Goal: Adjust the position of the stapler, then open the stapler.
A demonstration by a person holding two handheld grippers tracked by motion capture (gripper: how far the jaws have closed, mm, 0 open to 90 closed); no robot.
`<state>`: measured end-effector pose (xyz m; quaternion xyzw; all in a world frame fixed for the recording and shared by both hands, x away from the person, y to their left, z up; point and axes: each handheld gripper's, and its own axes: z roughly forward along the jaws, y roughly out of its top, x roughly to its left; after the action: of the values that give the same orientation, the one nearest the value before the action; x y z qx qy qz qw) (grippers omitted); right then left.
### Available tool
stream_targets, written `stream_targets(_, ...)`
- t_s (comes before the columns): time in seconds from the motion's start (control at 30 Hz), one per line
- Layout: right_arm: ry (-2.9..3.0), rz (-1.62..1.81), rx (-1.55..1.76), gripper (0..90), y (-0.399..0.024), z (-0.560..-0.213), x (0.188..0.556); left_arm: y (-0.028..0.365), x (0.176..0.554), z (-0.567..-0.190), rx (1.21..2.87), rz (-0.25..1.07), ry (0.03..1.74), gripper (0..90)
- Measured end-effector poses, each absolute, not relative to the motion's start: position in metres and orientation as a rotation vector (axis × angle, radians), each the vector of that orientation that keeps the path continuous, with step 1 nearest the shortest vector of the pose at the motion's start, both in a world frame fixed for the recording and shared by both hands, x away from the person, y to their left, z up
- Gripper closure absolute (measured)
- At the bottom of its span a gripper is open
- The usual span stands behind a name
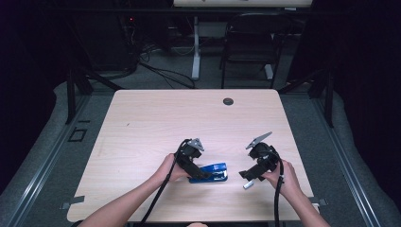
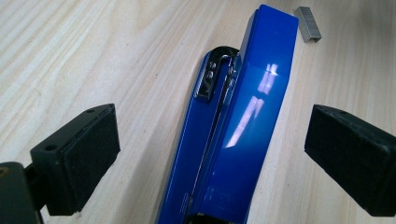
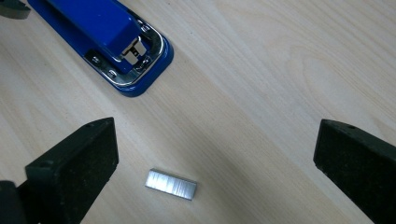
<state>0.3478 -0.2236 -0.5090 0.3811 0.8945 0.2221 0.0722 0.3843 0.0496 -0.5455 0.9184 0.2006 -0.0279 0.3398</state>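
Stapler (image 2: 233,130) lies unpinched; staple strip (image 3: 170,184) beside it

Wooden table (image 1: 156,118): stapler (image 1: 213,172), staple strip (image 3: 170,184)

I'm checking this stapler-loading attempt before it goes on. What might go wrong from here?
1. The staple strip is thin and lies flat on the table; the right gripper, jaws wide open around it, may slide it rather than lift it.
2. The blue stapler lies loose between the open left gripper jaws, so a nudge may shift it.
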Motion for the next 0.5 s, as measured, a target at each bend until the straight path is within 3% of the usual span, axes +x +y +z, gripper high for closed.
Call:
stream_targets(0.4, 2.697, 0.619, 1.144, 0.0, -0.225, -0.514, 0.355, 0.032, 0.385, -0.543, 2.393, -0.089, 0.478, 5.7)
stream_targets(0.5, 2.7, 0.614, 1.146, 0.0, -0.227, -0.515, 0.355, 0.025, 0.384, -0.542, 2.399, -0.091, 0.459, 10.2)
